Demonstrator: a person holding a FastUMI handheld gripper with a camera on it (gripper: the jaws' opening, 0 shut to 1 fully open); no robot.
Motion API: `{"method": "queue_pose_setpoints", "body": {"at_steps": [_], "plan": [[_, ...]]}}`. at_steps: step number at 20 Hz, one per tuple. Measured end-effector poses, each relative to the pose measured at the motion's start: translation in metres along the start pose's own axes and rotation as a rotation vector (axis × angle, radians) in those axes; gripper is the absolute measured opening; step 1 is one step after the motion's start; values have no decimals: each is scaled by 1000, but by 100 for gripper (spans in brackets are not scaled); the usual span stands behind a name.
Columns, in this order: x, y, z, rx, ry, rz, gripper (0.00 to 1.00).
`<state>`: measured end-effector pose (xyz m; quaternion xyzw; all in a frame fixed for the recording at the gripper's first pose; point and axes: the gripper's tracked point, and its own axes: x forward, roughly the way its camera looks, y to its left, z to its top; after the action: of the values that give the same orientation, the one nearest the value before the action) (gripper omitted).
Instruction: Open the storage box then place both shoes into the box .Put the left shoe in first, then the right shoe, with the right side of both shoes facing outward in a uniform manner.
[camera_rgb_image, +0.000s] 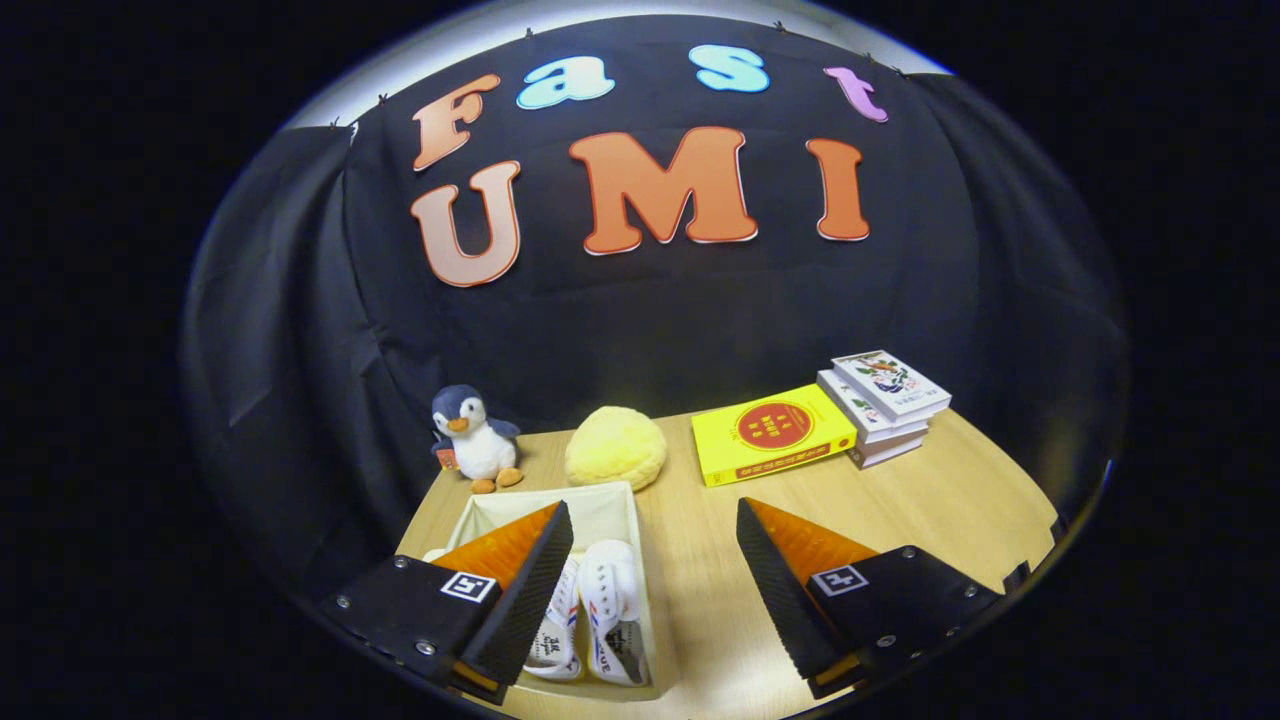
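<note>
The storage box (610, 505), a pale fabric bin with its top open, sits on the wooden table (900, 510) and serves as the landmark here. Just behind its far left corner stands a plush penguin (475, 437), and just behind its far right corner rests a round yellow plush (615, 446), almost touching the rim. Further to the right of the box, well apart from it, a yellow book (772, 434) lies flat, and beside that is a short stack of white books (884, 404). The gripper (655, 575) hangs above the box's near right side with its fingers spread wide and nothing between them; the left finger (520, 590) overlaps the box's interior, while the right finger (790, 590) is over bare table to the right of the box. Inside the box lie two white shoes (605, 615) side by side, their long axes running from the near wall toward the far wall. The left finger covers much of the left-hand shoe, and the near ends of both are cut off, so which way the toes point cannot be told. The box's near left corner is hidden behind the gripper body.
</note>
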<state>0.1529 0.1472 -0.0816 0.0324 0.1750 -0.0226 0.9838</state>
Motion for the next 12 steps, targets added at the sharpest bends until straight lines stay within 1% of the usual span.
{"method": "queue_pose_setpoints", "body": {"at_steps": [5, 9, 12], "plan": [[-34, -59, 53, -26, -108, -57, 99], [-60, -101, 83, 8, -177, -50, 99], [-73, -143, 93, -6, -200, -61, 99]]}}
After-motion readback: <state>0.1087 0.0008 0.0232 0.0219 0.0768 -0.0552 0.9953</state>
